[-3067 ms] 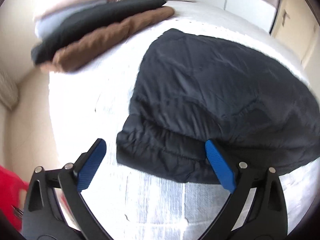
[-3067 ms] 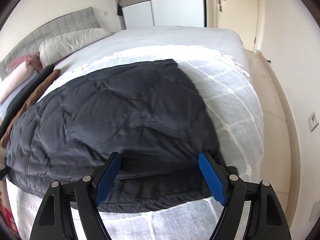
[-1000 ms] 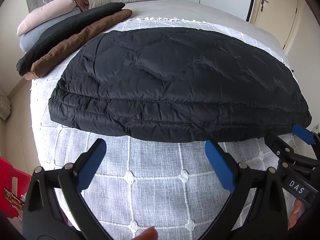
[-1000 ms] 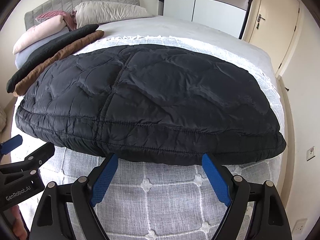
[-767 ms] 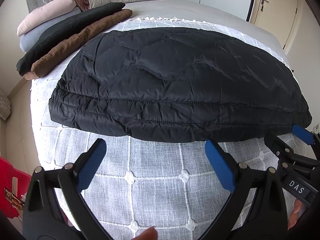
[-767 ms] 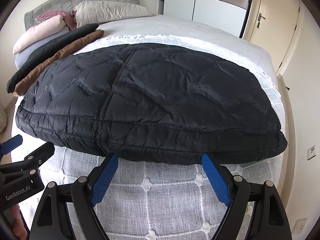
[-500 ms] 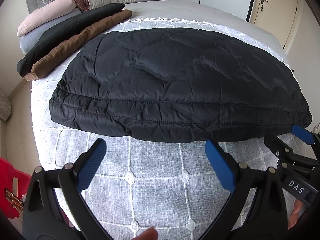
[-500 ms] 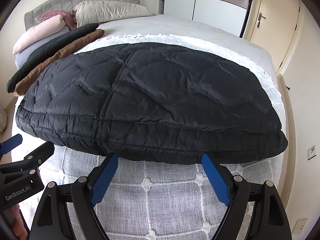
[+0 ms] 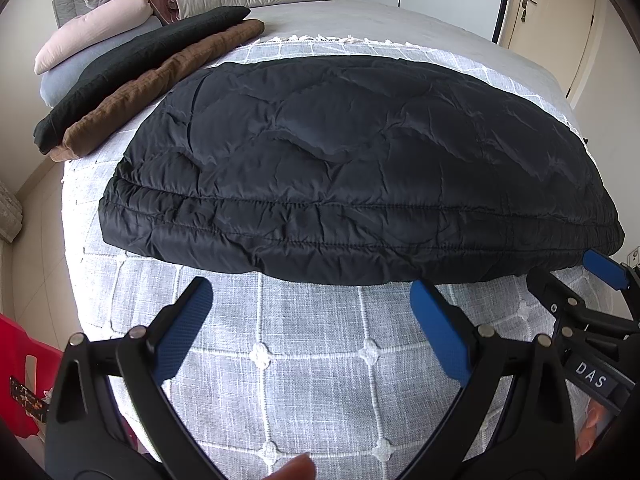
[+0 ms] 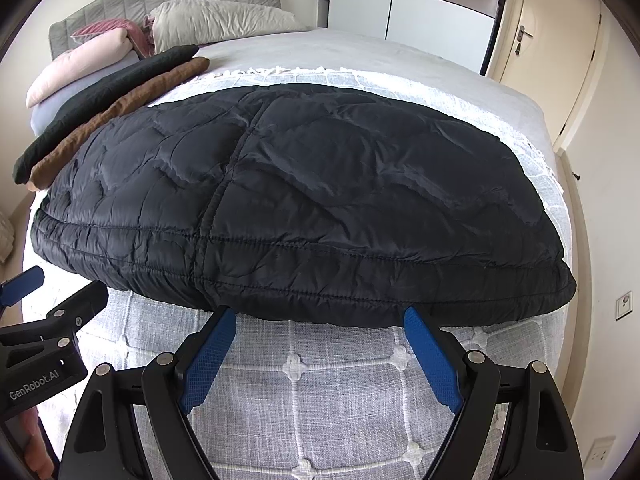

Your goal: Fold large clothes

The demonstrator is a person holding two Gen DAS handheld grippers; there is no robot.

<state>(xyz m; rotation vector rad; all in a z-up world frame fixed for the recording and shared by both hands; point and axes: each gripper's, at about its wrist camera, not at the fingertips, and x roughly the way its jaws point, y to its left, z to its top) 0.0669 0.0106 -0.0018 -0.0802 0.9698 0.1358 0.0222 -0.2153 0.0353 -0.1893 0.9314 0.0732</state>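
A black quilted jacket point(image 9: 352, 168) lies spread flat across the foot of the bed, its hem edge toward me; it also shows in the right wrist view point(image 10: 296, 204). My left gripper point(image 9: 312, 300) is open and empty, hovering just short of the hem, left of middle. My right gripper point(image 10: 320, 322) is open and empty, its blue fingertips at the hem's edge near the jacket's centre seam. Each gripper shows at the edge of the other's view.
The bed has a white checked cover point(image 9: 312, 360). Folded black and brown garments point(image 9: 152, 76) lie along the bed's left side, with pillows point(image 10: 216, 24) at the headboard. A red stool point(image 9: 20, 376) stands at the lower left. A door point(image 10: 560, 48) is at the right.
Three seconds ago both grippers were close over the jacket's hem; they have since pulled back. Over the last second nothing has visibly moved.
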